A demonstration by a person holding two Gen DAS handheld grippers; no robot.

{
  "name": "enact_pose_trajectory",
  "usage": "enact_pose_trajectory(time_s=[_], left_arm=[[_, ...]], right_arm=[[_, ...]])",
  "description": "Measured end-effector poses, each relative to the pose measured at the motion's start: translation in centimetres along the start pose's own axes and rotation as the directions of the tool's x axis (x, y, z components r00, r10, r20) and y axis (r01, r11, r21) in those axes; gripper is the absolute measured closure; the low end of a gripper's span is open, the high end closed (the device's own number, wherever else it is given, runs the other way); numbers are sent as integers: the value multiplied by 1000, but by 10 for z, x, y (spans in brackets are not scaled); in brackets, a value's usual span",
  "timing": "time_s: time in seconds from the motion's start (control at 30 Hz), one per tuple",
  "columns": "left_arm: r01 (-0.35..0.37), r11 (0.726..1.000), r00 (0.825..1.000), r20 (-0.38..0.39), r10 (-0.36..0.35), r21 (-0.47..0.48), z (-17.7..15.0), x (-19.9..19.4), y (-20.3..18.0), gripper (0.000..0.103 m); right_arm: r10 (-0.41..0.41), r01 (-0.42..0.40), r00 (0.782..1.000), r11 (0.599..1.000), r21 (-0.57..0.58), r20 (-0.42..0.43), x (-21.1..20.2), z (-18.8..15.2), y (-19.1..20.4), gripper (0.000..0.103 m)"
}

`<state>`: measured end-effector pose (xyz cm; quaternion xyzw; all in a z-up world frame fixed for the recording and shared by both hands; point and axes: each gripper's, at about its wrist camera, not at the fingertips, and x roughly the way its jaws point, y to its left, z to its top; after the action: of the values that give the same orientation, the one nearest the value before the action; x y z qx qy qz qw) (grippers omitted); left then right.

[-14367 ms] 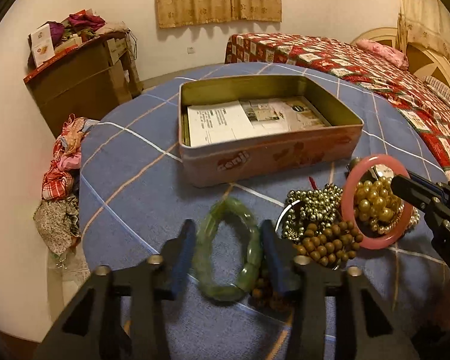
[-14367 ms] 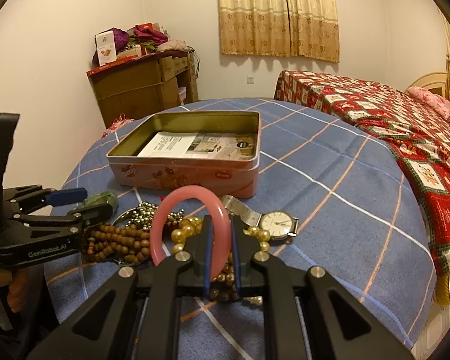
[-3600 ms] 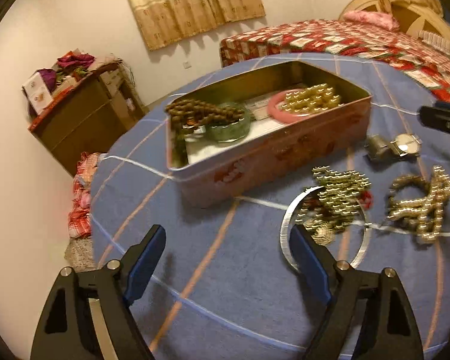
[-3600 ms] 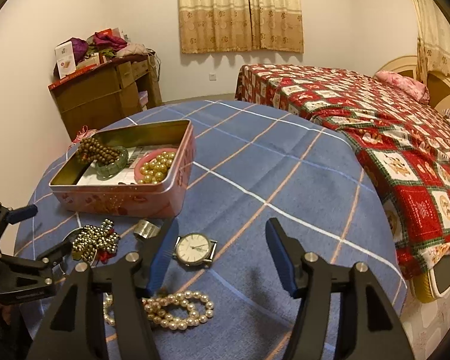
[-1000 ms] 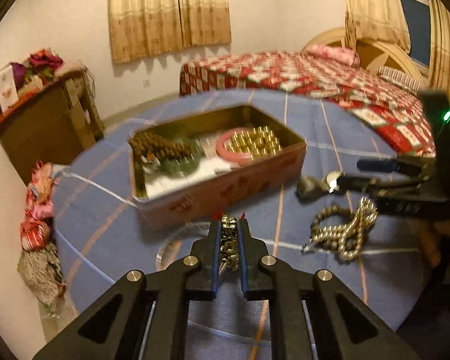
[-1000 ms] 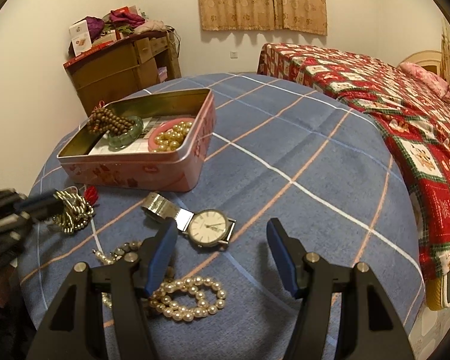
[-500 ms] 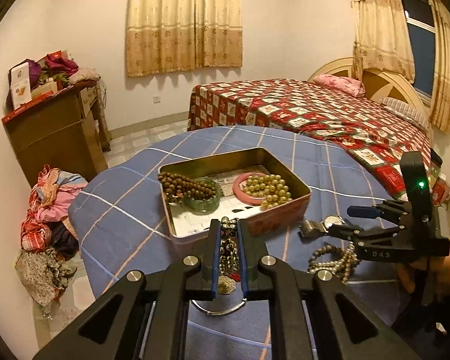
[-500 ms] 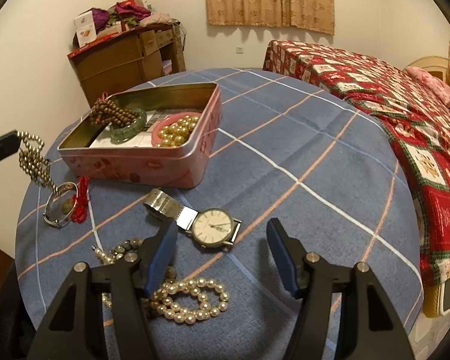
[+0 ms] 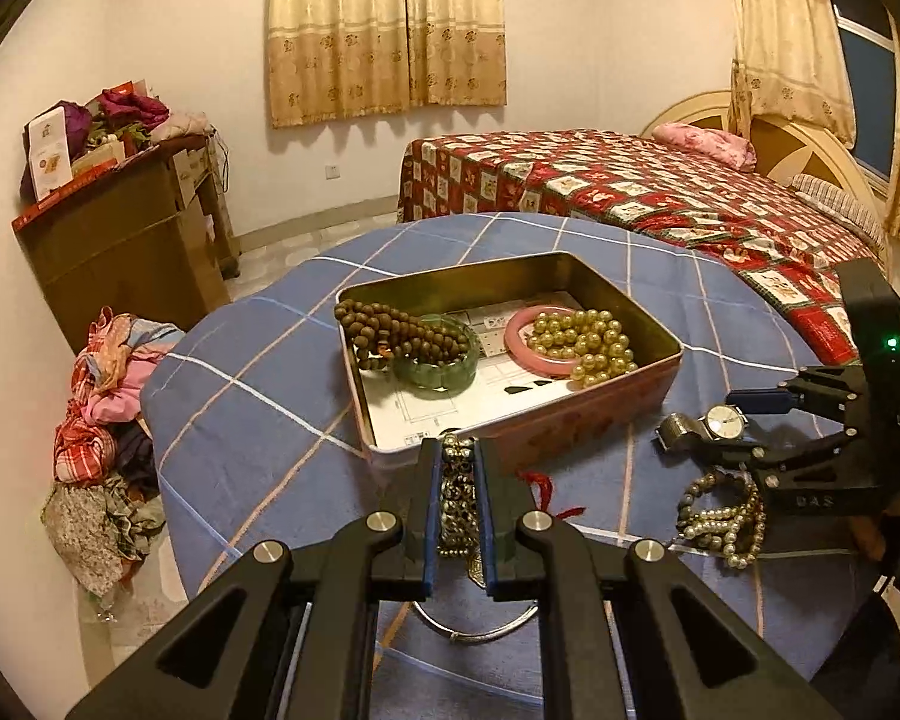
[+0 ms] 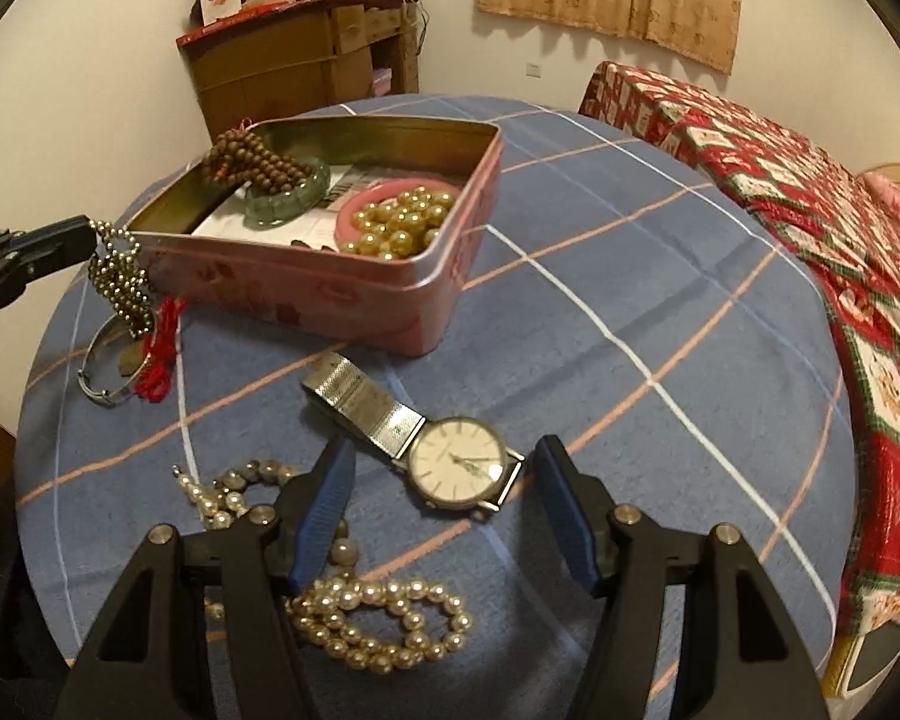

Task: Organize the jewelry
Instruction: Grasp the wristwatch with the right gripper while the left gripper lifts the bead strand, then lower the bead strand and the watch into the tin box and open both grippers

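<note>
My left gripper (image 9: 456, 450) is shut on a small-bead metallic necklace (image 9: 455, 504), held in the air just before the near wall of the pink tin (image 9: 660, 384); its red tassel (image 10: 159, 354) and silver ring (image 10: 99, 387) hang to the cloth. The tin (image 10: 438, 294) holds brown wooden beads (image 9: 402, 327), a green bangle (image 9: 438, 363), a pink bangle (image 9: 519, 336) and gold pearls (image 9: 588, 342). My right gripper (image 10: 441, 480) is open, its fingers either side of a silver wristwatch (image 10: 456, 462). A pearl necklace (image 10: 366, 612) lies under it.
The round table has a blue plaid cloth (image 10: 630, 276). A bed with a red quilt (image 9: 630, 186) stands right. A cluttered wooden cabinet (image 9: 120, 228) stands far left, with clothes on the floor (image 9: 102, 420).
My left gripper with the hanging necklace has moved closer to the tin's near wall. My right gripper has come down and forward over the wristwatch, still open.
</note>
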<state>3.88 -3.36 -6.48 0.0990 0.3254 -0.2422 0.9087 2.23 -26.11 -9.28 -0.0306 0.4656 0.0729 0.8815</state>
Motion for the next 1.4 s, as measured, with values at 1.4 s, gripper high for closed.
enact_pose_trajectory(time_s=[1.4], left_arm=[[-82,996,988,135,76,41,58,-28,-2,93]], right_arm=[[9,-14,955,1000,15,296,-72,47,18,65]])
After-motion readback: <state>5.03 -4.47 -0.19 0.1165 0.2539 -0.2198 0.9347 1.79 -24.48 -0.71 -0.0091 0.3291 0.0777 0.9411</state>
